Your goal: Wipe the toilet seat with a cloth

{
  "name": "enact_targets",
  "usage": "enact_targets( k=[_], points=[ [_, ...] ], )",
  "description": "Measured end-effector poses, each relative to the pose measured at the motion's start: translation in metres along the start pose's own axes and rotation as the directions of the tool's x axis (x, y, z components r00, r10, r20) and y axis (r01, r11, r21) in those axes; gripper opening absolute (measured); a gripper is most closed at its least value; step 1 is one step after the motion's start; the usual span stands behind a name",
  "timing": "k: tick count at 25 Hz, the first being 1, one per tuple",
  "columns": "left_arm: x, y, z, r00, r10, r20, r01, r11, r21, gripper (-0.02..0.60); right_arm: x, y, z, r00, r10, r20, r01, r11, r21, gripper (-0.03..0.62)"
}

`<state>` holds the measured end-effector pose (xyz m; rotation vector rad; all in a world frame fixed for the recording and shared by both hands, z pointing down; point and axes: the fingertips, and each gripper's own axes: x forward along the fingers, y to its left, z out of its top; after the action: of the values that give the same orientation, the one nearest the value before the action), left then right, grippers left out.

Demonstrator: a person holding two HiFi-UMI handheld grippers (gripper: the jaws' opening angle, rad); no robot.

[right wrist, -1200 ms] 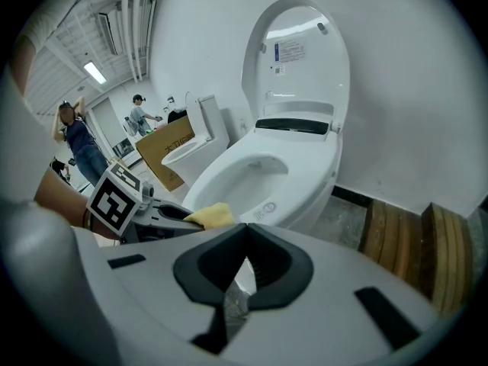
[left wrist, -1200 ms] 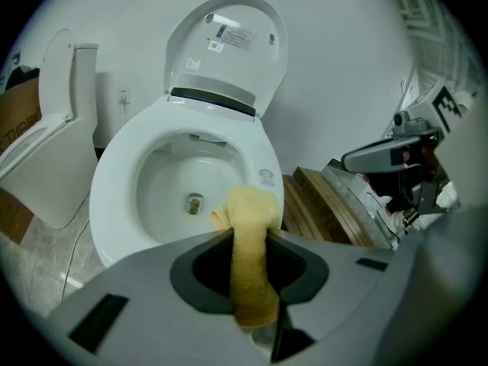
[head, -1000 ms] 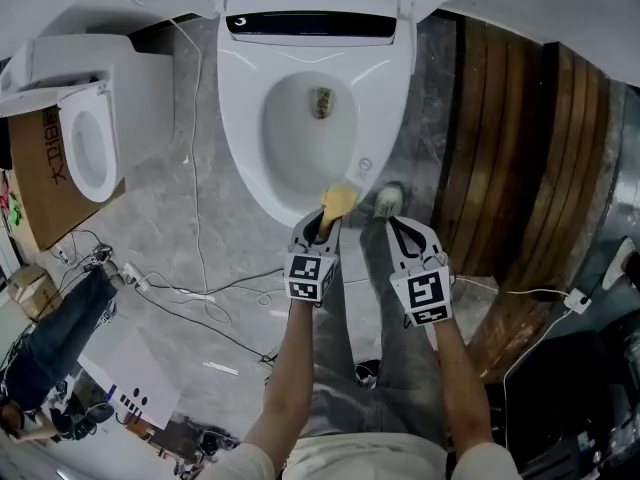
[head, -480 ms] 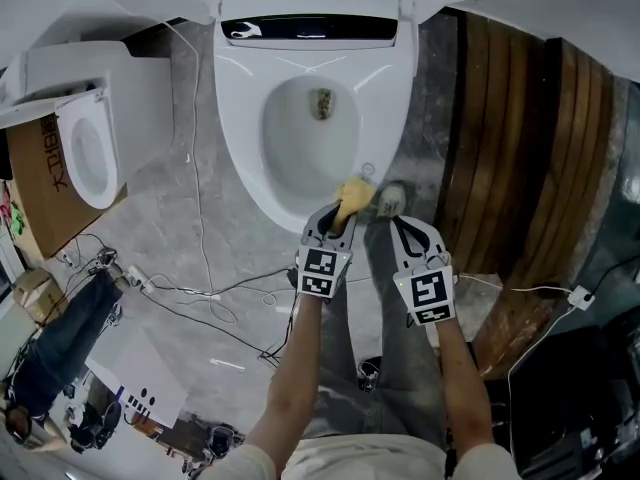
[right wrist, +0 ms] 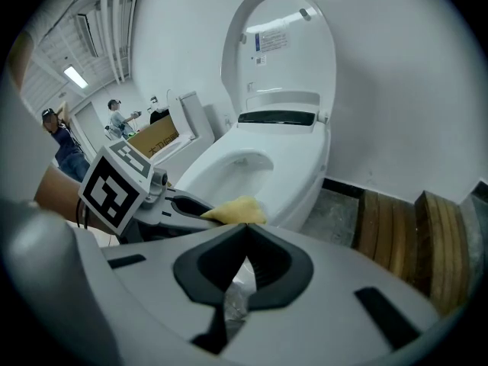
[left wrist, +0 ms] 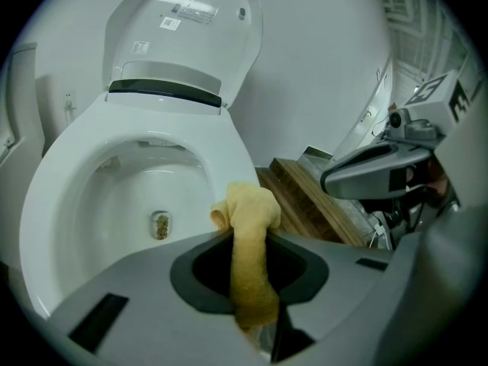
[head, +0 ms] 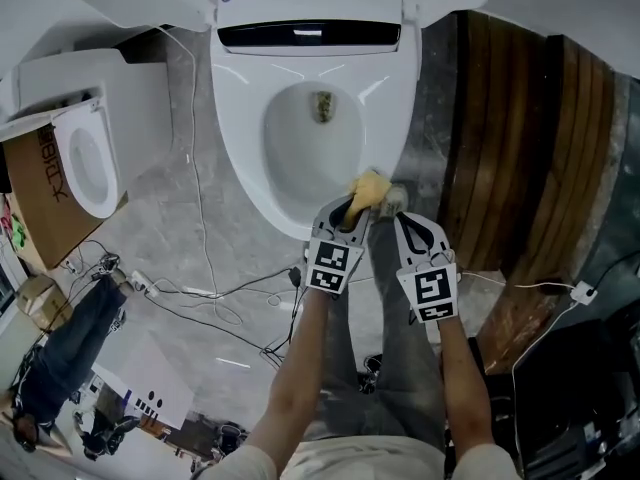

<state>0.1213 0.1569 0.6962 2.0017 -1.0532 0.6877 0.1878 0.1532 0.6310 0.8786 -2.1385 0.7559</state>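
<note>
The toilet seat is smooth, glossy white (plastic or ceramic, I cannot tell). The cloth is soft yellow fabric with a fuzzy nap. The left tongs and right tongs look like matt grey plastic. The floor is polished grey stone; the planks are dark wood.

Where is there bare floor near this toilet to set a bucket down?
Grey floor between the toilet and the cardboard box, though one thin cable crosses it. A narrow strip lies between toilet and wooden planks. Crowded: tangled cables lower left, person's legs in front.
</note>
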Motion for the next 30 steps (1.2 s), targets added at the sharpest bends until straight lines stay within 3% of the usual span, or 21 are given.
enact_targets(
  k=[15, 30],
  points=[
    [0.032, 0.008, 0.041, 0.993, -0.102, -0.065, 0.108, 0.989, 0.102, 0.101, 0.021, -0.017, 0.025, 0.998, -0.069, 0.003, 0.069, 0.995, 0.073, 0.008],
    [0.063, 0.018, 0.092, 0.984, -0.167, -0.056, 0.175, 0.966, 0.193, 0.101, 0.041, -0.048, 0.052, 0.988, -0.154, 0.013, 0.151, 0.98, 0.133, 0.008]
  ],
)
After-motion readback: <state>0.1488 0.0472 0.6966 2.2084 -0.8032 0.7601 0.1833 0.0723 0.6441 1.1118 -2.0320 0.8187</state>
